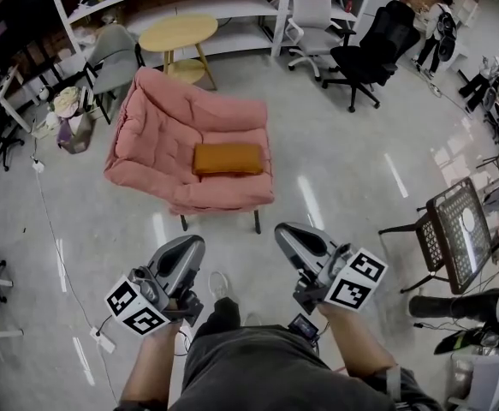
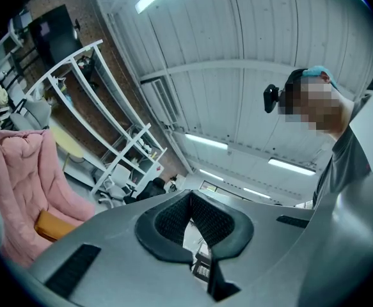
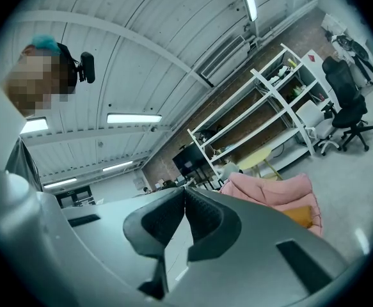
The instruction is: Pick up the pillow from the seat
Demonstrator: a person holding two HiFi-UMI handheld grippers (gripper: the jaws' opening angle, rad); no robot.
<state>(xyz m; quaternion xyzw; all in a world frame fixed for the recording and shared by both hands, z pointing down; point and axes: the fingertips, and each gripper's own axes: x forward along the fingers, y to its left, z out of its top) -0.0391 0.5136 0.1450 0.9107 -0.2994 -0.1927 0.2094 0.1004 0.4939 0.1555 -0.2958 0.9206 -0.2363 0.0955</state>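
Pillow (image 1: 228, 158) on pink chair (image 1: 155, 135), well ahead of left tool (image 1: 191, 248), right tool (image 1: 288, 234); both closed, empty.

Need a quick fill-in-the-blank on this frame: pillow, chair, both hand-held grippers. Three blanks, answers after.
1. The orange pillow lies on the ____ of the pink armchair.
2. The left hand-held gripper and the right hand-held gripper are both empty, with their jaws ____.
3. Behind the armchair, the yellow table has a ____ top.

Missing words: seat; shut; round.
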